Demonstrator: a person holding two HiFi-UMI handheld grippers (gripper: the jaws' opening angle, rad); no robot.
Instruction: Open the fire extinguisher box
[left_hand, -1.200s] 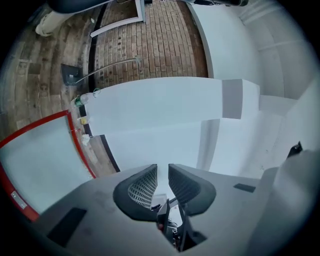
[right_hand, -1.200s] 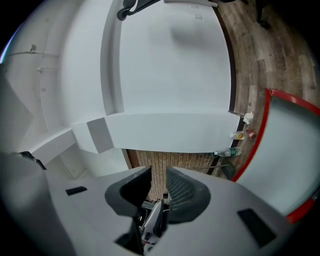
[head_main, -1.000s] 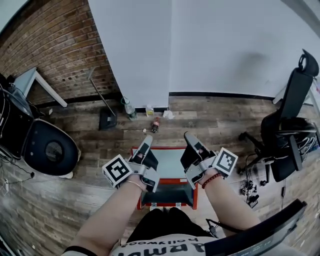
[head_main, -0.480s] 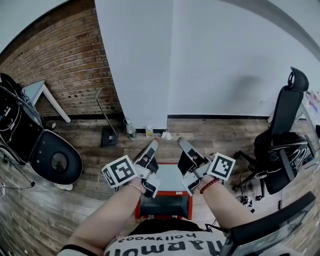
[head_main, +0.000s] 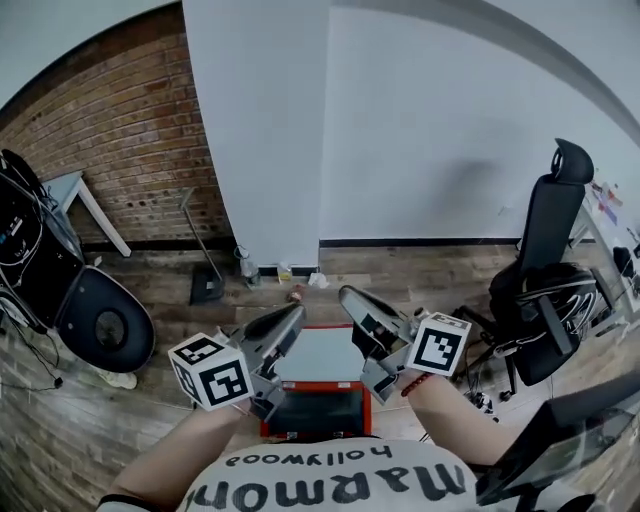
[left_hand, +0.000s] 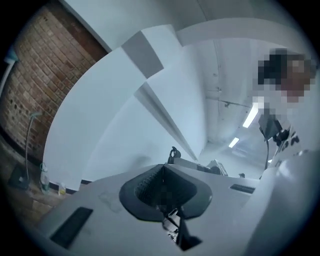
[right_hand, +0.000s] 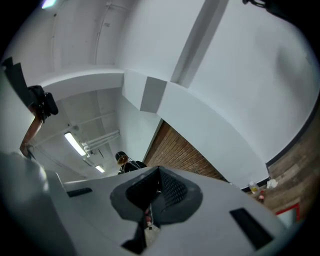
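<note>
left claw (head_main: 290, 320): pinched fully together with nothing in it. Its own view only shows wall and ceiling past the tips, so it's aimed out across the room, up above the box.
box location: the fire extinguisher box (head_main: 318, 357) sits on the wood floor (head_main: 150, 290) right below me. In the head view it's between the two claws, and neither one is touching it.
box build: red frame, pale panel on top, dark panel on the front. My guess is sheet metal, so it should be stiff and heavy enough to stay put when I tug the lid.
watch out: painted metal is probably slick for the pads, and if that pale panel is glass I don't want to knock it.
where to grab: I'd go for the red front lip of the top panel. I can't make out a handle or latch from here.
right claw (head_main: 350, 298): also closed tight and empty, high over the box, looking at wall and brick.
to do: both have to drop down and spread before anything gets gripped.
</note>
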